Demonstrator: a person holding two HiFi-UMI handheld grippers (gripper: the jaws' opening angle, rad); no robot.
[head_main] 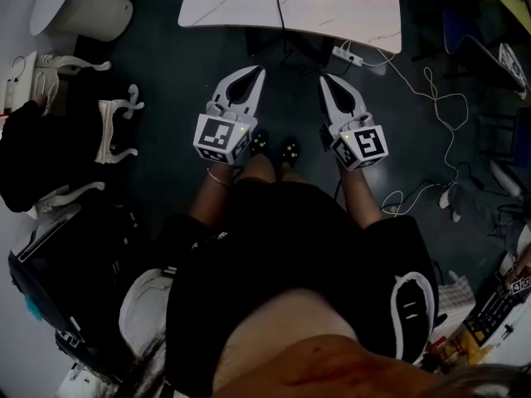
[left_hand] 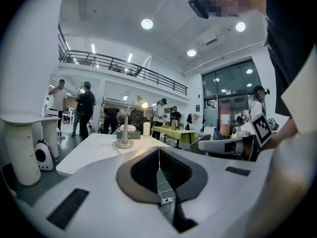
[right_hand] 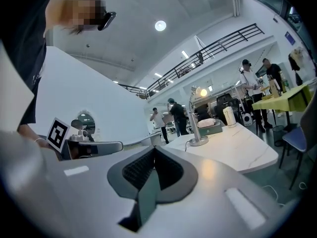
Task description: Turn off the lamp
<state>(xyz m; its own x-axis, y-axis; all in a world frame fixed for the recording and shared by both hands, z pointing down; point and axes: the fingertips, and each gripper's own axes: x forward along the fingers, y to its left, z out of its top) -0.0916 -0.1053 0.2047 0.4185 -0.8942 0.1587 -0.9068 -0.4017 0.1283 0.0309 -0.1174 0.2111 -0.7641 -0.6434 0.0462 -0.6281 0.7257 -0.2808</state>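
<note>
The desk lamp stands on a white marble-look table (left_hand: 94,150), some way ahead of both grippers. Its round metal base (left_hand: 124,144) carries a thin stem, and its head (left_hand: 144,104) glows. The right gripper view shows the same base (right_hand: 198,141) and lit head (right_hand: 202,91). In the head view both grippers are held side by side in front of the person, pointing at the table (head_main: 332,15). My left gripper (head_main: 257,71) is shut with nothing in it. My right gripper (head_main: 325,79) is also shut and empty. Neither touches the lamp.
A power strip (head_main: 348,56) and white cables lie on the dark floor under the table's near edge. White chairs (head_main: 116,127) and a round white stand (head_main: 83,7) are at the left. Beside the lamp sit a grey box (left_hand: 128,134) and a white cup (left_hand: 146,129). Several people stand behind.
</note>
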